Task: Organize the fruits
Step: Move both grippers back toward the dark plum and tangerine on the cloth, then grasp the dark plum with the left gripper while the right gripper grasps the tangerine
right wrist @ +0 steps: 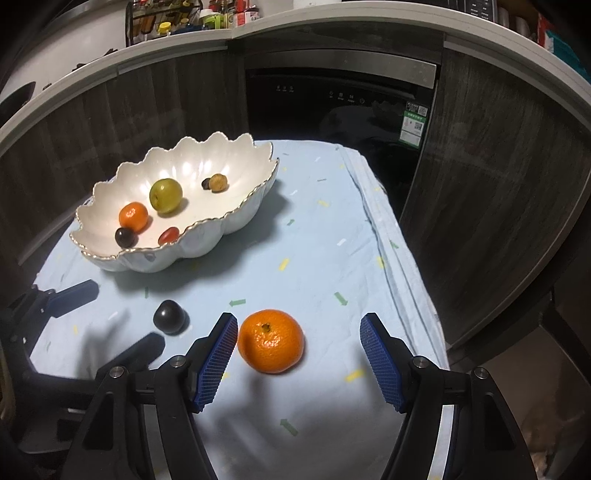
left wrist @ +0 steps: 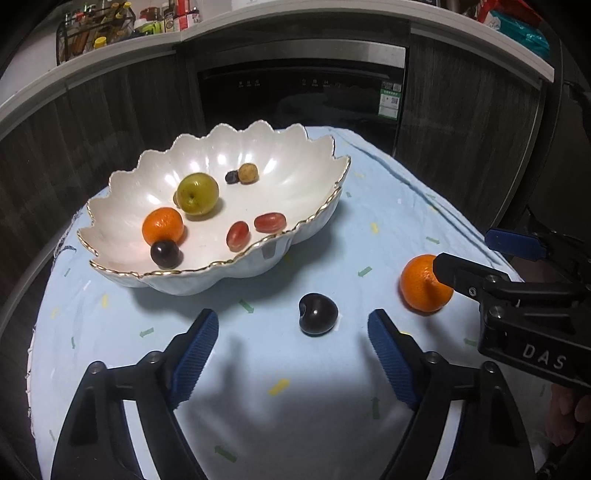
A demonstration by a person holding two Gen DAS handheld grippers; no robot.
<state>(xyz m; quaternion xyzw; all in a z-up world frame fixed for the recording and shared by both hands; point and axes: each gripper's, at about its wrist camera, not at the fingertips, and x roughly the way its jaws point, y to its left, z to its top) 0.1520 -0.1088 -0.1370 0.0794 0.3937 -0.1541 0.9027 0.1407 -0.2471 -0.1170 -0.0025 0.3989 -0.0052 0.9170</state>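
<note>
A white scalloped bowl [left wrist: 314, 162] with a gold rim stands on the light blue cloth and holds a green fruit [left wrist: 197, 194], a small orange [left wrist: 162, 226], two red grapes [left wrist: 269, 222], dark round fruits and a small brown fruit. A dark plum [left wrist: 318, 314] lies on the cloth just ahead of my open, empty left gripper [left wrist: 293, 325]. A loose orange [right wrist: 270, 340] lies between the open fingers of my right gripper [right wrist: 299, 328], nearer the left finger and not gripped. The bowl [right wrist: 236, 218] and the plum [right wrist: 169, 316] also show in the right wrist view.
The table with its blue cloth [right wrist: 332, 229] ends near dark wood cabinets and a black built-in appliance [right wrist: 340, 99]. A counter above carries a rack of bottles [left wrist: 96, 29]. The right gripper body [left wrist: 517, 295] sits at the right of the left wrist view.
</note>
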